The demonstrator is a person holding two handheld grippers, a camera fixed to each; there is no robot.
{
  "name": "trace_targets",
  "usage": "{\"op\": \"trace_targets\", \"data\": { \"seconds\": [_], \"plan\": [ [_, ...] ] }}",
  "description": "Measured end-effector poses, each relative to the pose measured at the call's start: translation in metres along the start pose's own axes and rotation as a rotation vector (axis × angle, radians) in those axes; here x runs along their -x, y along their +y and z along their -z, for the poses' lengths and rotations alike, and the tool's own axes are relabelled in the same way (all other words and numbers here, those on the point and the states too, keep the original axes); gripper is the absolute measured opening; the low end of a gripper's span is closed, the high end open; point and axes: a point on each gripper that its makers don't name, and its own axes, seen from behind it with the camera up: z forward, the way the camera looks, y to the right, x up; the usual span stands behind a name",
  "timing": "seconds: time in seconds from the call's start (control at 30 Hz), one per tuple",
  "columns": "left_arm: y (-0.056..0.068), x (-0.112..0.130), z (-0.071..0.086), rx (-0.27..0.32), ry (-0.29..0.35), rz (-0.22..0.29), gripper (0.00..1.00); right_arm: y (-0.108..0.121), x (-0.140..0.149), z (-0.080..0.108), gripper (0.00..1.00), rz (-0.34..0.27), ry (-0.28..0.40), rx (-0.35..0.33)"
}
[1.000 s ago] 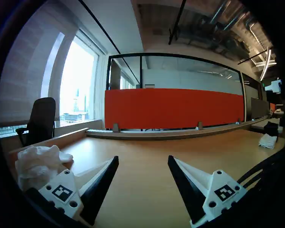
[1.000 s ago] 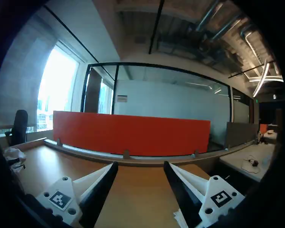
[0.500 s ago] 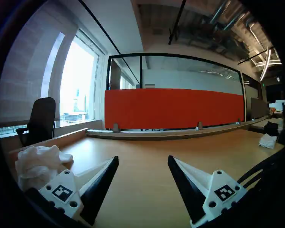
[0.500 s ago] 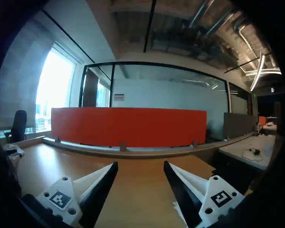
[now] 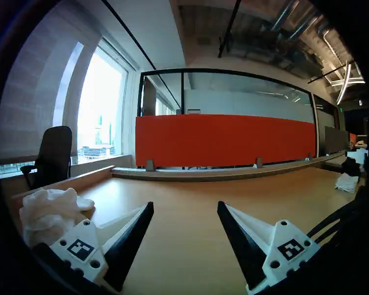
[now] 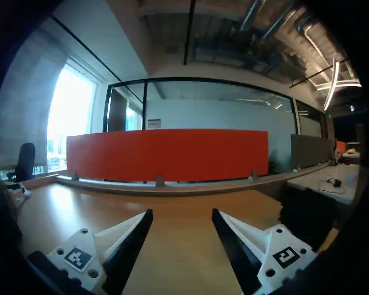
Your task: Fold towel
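White crumpled cloth, the towel [image 5: 49, 211], lies in a loose unfolded heap on the wooden worktop [image 5: 194, 196]. In the left gripper view it sits at the worktop's edge on the left, just beside the left finger of the left claw [image 5: 184, 204] but not held by it. A second white cloth [image 5: 346, 183], smaller in the picture and more compact, rests near the opposite edge of the worktop, with a dark object just behind it.

The left claw is spread wide with nothing between its fingers [image 5: 130, 236], low over bare wood. The right claw [image 6: 181, 211] is likewise spread and empty, over the same worktop, well apart from the towel. A sliver of white shows at the far left of the right gripper view, too small to tell what it is.

Each finger carries a square black-and-white marker [image 5: 81, 248]. These are coded patterns, not words.

An orange partition [image 5: 224, 140] runs along the far edge of the worktop. Behind it stands a glass wall [image 6: 219, 110] in a black frame, bearing a small sign [image 6: 154, 123] whose print is too small to read. A black office chair [image 5: 54, 155] stands by a bright window [image 5: 98, 113]. In the right gripper view a pale desk [image 6: 327, 179] with a dark cable on it lies beyond the worktop's right edge. Bare pipes [image 6: 256, 14] and thin light strips [image 6: 332, 83] hang overhead.
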Motion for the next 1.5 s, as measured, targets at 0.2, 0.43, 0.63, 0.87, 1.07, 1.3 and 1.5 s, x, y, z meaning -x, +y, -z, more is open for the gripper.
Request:
{"op": "trace_targets", "data": {
  "seconds": [0.2,0.43,0.63,0.87,1.07,1.3,1.5],
  "plan": [
    [0.0,0.0,0.0,0.0,0.0,0.0,0.96,0.012,0.015,-0.004,0.93,-0.033,-0.008,0.033],
    [0.0,0.0,0.001,0.0,0.0,0.0,0.96,0.008,0.025,-0.004,0.93,-0.046,-0.016,0.021],
    [0.0,0.0,0.001,0.0,0.0,0.0,0.96,0.002,0.03,-0.006,0.93,-0.041,-0.012,0.004],
    [0.0,0.0,0.001,0.0,0.0,0.0,0.96,-0.003,0.038,-0.008,0.93,-0.028,-0.014,-0.003],
    [0.0,0.0,0.001,0.0,0.0,0.0,0.96,-0.009,0.036,-0.007,0.93,-0.023,-0.014,-0.015],
    [0.0,0.0,0.001,0.0,0.0,0.0,0.96,-0.018,0.032,-0.003,0.93,-0.006,-0.005,-0.026],
    [0.0,0.0,0.0,0.0,0.0,0.0,0.96,-0.022,0.033,-0.001,0.93,0.016,0.0,-0.036]
  ]
}}
